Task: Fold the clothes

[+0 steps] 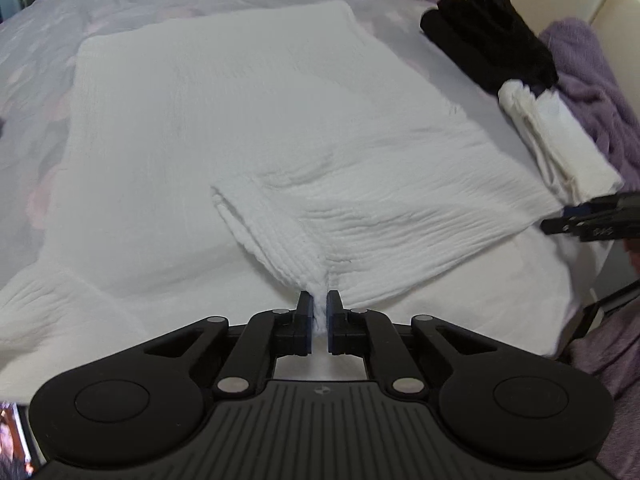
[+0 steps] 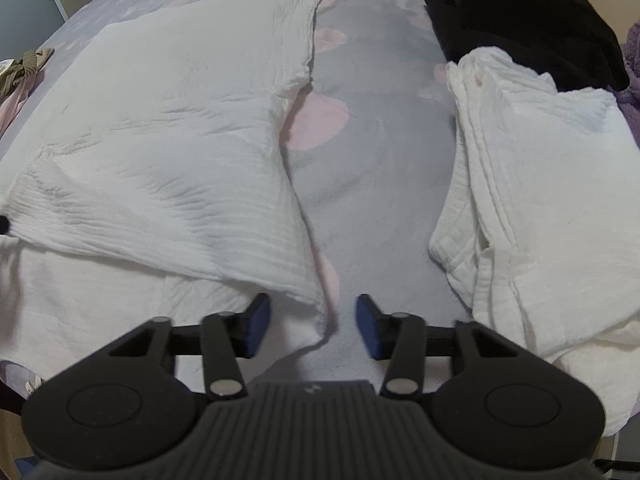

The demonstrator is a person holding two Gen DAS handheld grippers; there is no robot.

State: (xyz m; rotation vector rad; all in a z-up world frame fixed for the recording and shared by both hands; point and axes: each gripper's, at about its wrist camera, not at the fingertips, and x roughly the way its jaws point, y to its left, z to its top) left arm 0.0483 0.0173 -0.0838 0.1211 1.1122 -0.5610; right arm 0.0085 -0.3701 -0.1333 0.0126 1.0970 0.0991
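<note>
At the lower centre of the left wrist view, the left gripper (image 1: 319,305) has its jaws pinched on a bunched fold of the white crinkled cotton garment (image 1: 240,120), which lies spread over the grey bedsheet with pink spots (image 2: 360,160). In the right wrist view the right gripper (image 2: 313,320) has its jaws spread, empty, over the garment's lower right edge. A bare strip of sheet separates it from the folded white ribbed cloth pile (image 2: 540,200). A black folded fleecy garment (image 1: 488,32) sits upper right.

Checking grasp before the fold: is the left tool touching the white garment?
Touching. In the left wrist view the left tool is closed on a bunched ridge of the white garment, fabric pinched between both pads.
</note>
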